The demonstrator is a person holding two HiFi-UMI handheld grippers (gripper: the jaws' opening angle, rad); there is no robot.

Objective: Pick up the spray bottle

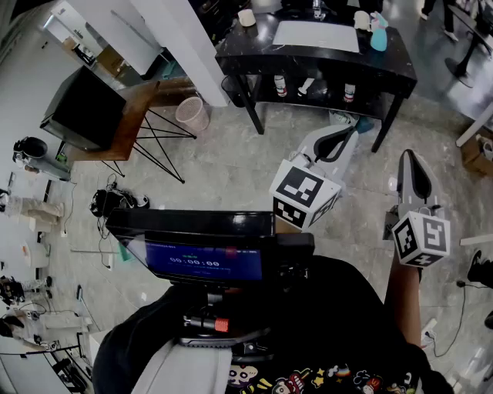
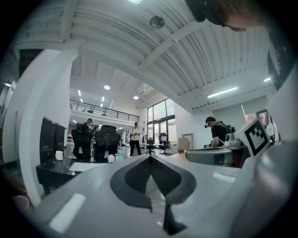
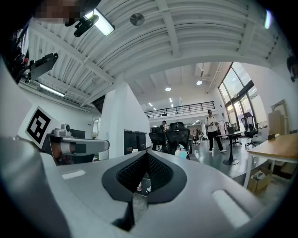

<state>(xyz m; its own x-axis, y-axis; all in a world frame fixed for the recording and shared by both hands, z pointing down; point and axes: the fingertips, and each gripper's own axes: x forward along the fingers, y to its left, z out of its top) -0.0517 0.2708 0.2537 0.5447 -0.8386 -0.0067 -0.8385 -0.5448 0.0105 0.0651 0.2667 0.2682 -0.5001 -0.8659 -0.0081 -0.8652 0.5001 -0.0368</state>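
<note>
The teal spray bottle (image 1: 378, 32) stands upright at the far right end of a black table (image 1: 385, 68), far ahead of me. In the right gripper view the spray bottle (image 3: 182, 151) is small and distant, just above and right of the jaw tips. In the left gripper view the spray bottle (image 2: 119, 156) is a tiny teal speck. My left gripper (image 1: 343, 137) is held in the air short of the table, pointing at it, jaws shut and empty. To its right my right gripper (image 1: 408, 156) hangs over the floor, also shut with nothing in it.
The table top also carries a white mat (image 1: 316, 35), a cream cup (image 1: 246, 17) and a white cup (image 1: 361, 19); small bottles (image 1: 280, 85) stand on its lower shelf. A wastebasket (image 1: 192, 113) and a wooden desk with a monitor (image 1: 85, 108) are at left. People (image 3: 213, 125) stand far off.
</note>
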